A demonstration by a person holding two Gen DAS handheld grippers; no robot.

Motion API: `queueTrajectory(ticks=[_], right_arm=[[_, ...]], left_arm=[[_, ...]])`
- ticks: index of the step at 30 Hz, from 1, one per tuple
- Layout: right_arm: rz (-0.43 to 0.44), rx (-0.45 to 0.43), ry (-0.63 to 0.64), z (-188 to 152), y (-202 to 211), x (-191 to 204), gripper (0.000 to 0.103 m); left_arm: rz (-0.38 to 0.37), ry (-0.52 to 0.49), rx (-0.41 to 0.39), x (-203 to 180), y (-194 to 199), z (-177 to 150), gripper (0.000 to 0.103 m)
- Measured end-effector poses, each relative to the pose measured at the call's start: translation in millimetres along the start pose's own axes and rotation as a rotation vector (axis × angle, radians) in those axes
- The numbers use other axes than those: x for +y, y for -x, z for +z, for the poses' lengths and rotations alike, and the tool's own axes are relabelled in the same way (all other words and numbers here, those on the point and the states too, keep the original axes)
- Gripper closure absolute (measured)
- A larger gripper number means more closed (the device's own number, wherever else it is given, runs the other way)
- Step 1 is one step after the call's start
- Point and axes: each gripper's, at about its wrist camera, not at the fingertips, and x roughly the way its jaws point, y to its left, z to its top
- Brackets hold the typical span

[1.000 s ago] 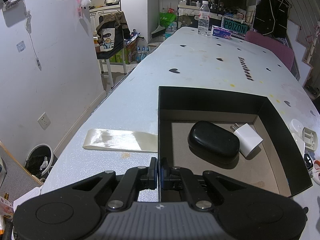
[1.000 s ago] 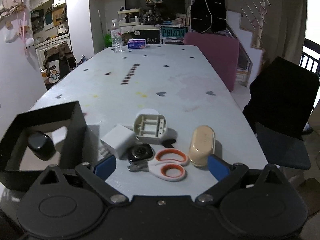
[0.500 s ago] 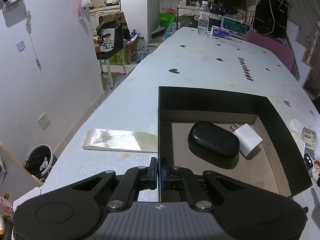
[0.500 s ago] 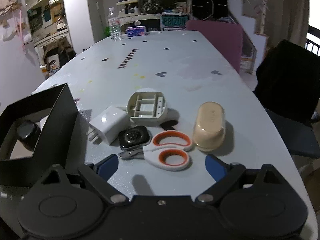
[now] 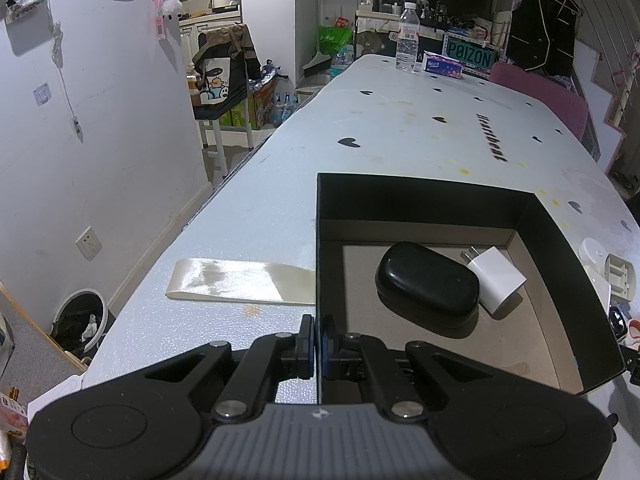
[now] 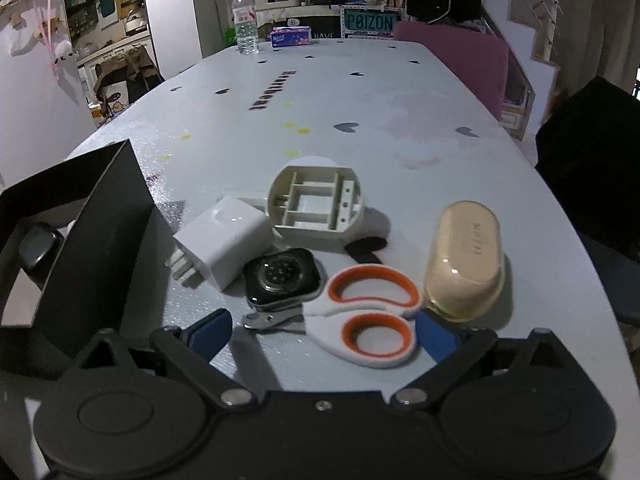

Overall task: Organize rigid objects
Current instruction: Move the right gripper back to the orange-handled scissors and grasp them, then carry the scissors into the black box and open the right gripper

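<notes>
While the left gripper (image 5: pixel 318 338) pinched the black box's (image 5: pixel 420 200) near-left wall, the right gripper (image 6: pixel 322 330), its jaws just widened and empty, flanked one pair of scissors (image 6: pixel 362 316); far table (image 6: pixel 400 92) lay open. Inside: one black case (image 5: pixel 428 284), one white charger (image 5: pixel 498 280).

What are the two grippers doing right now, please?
Left gripper: shut on the near wall of the black box.
Right gripper: open, just widened, holding nothing; the scissors lie between its fingers.

water bottle (image 5: pixel 407 36) | tissue pack (image 5: pixel 443 65) | ribbon strip (image 5: pixel 240 286) | pink chair (image 6: pixel 456 58) | bin (image 5: pixel 80 320)
</notes>
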Motion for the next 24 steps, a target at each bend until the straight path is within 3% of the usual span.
queueTrajectory(ticks=[5,7,18,24], right_arm=[[-0.011,-0.009,0.035,-1.7,0.6,1.9,0.004],[-0.019,-0.012,0.025,-0.9,2.4,-0.1,0.009],[-0.016,-0.023,0.059,-13.2,20.1,8.4,0.01],[0.01,-0.089,-0.002,-13.9,48.7,5.7,0.01]], left_arm=[[0.0,0.0,0.0,-0.1,0.0,0.0,0.1],[0.0,0.0,0.0,0.0,0.0,0.0,0.1],[0.0,-0.001,0.0,-0.2,-0.1,-0.2,0.101],[-0.001,0.001,-0.001,-0.2,0.1,-0.3,0.1]])
